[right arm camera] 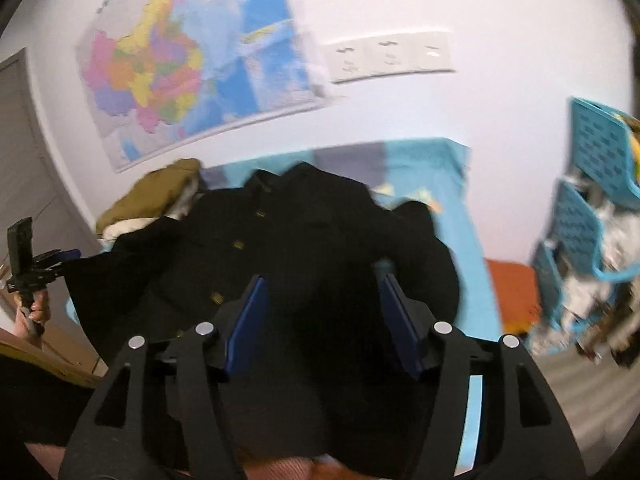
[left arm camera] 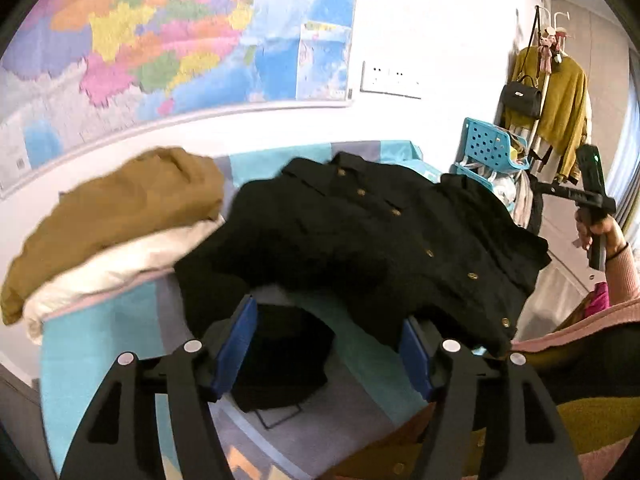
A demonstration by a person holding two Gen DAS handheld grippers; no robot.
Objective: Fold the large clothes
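Both tongs let go: left gripper [left arm camera: 330, 344] & right gripper [right arm camera: 322, 322] gape, nothing btwn pads. Black shirt [left arm camera: 360, 240] lies button-side up on the bed [left arm camera: 120, 332], beside a brown pile [left arm camera: 116, 216]. Looks btwn folds; next: regrab sleeve/hem, fold inward

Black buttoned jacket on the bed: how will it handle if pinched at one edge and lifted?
The black buttoned jacket is probably floppy: it lies rumpled, hem draping off the bed. One pinch would likely leave the rest hanging. Its cloth looks thick, so perhaps fairly heavy.
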